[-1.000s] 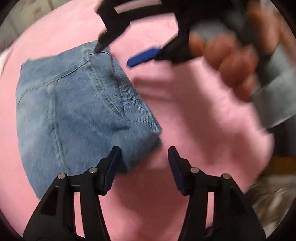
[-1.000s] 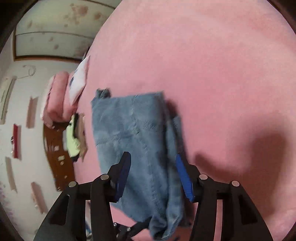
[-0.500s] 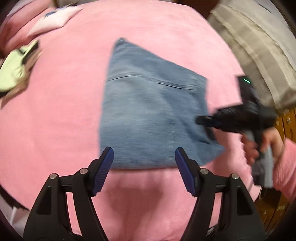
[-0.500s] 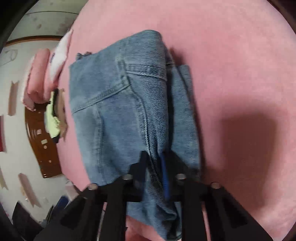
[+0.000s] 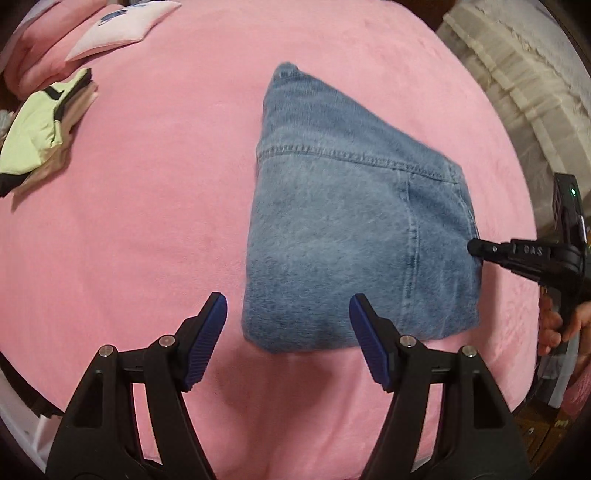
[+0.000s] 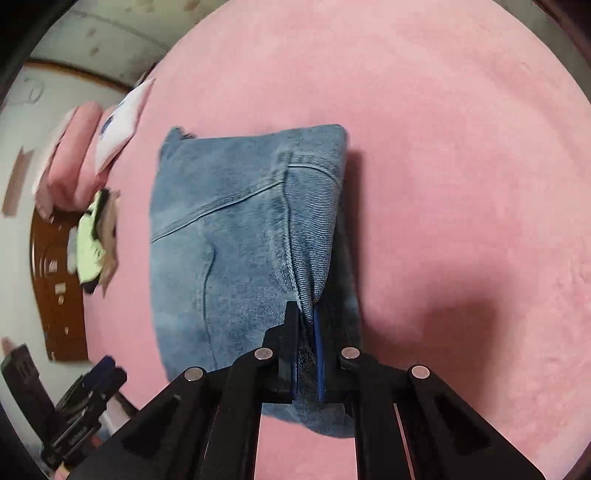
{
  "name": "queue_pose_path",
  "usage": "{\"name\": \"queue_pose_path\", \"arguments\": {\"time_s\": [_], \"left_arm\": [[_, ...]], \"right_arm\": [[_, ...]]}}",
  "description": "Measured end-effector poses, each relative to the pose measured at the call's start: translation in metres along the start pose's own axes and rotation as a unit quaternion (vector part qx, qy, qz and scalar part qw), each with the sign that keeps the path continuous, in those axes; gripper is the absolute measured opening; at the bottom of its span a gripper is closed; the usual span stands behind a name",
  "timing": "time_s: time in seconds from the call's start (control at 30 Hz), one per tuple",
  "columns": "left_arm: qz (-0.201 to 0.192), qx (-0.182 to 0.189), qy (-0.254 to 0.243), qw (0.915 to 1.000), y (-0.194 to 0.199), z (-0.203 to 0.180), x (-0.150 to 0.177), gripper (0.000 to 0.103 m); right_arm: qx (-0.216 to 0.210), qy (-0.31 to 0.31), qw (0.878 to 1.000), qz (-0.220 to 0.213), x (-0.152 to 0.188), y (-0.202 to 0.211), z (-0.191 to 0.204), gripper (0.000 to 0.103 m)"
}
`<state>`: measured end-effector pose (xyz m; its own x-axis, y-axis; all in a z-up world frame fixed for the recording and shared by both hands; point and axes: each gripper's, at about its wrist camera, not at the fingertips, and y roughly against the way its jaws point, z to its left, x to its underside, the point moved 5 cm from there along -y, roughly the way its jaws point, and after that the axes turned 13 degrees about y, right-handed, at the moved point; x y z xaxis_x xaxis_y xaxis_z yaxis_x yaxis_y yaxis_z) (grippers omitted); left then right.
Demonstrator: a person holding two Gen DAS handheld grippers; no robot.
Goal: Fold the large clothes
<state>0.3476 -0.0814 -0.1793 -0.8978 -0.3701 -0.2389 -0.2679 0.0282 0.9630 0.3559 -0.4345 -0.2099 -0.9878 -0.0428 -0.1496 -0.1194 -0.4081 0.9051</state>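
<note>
Folded blue jeans lie on a pink bedspread. My left gripper hovers open over the jeans' near edge, with nothing pinched between its blue pads. In the left wrist view my right gripper reaches in from the right and touches the jeans' right edge, with a hand behind it. In the right wrist view the right gripper is shut on a raised fold of the jeans, and the denim bunches up between its pads.
A stack of folded clothes with a yellow-green piece on top sits at the bed's far left. Behind it are a small pale pillow and pink bedding. Cream fabric hangs past the bed's right edge.
The right gripper closed on the jeans' edge and lifted it slightly. The left gripper swung away from the jeans' corner, rolled, and now stands wider over the near edge.
</note>
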Motion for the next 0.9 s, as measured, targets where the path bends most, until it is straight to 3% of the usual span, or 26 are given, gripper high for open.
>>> {"name": "queue_pose_path", "arguments": {"time_s": [0.2,0.37,0.53,0.67,0.77,0.8,0.9], "left_arm": [[0.035,-0.005,-0.018,0.9992,-0.026,0.012,-0.017,0.066],[0.038,0.02,-0.039,0.9983,-0.017,0.005,-0.027,0.045],[0.049,0.05,-0.044,0.9966,-0.009,-0.005,-0.026,0.023],[0.071,0.084,-0.029,0.9935,-0.008,-0.013,-0.022,0.013],[0.094,0.084,-0.02,0.9918,-0.025,-0.017,-0.015,0.009],[0.104,0.08,-0.019,0.9911,-0.033,-0.018,-0.01,0.009],[0.165,0.061,-0.003,0.9843,-0.069,-0.014,0.016,0.009]], "right_arm": [[0.073,-0.007,0.997,0.018,-0.004,-0.04,-0.003,0.007],[0.034,-0.056,0.998,-0.019,0.007,-0.008,0.002,0.01],[0.096,0.026,0.993,-0.058,0.014,0.052,0.025,0.011],[0.059,0.093,0.993,-0.046,0.026,0.062,0.072,0.013],[-0.031,0.104,0.994,-0.018,0.046,0.044,0.105,0.013],[-0.044,0.108,0.993,-0.005,0.054,0.036,0.111,0.012],[-0.031,0.13,0.991,0.021,0.073,0.009,0.124,0.012]]}}
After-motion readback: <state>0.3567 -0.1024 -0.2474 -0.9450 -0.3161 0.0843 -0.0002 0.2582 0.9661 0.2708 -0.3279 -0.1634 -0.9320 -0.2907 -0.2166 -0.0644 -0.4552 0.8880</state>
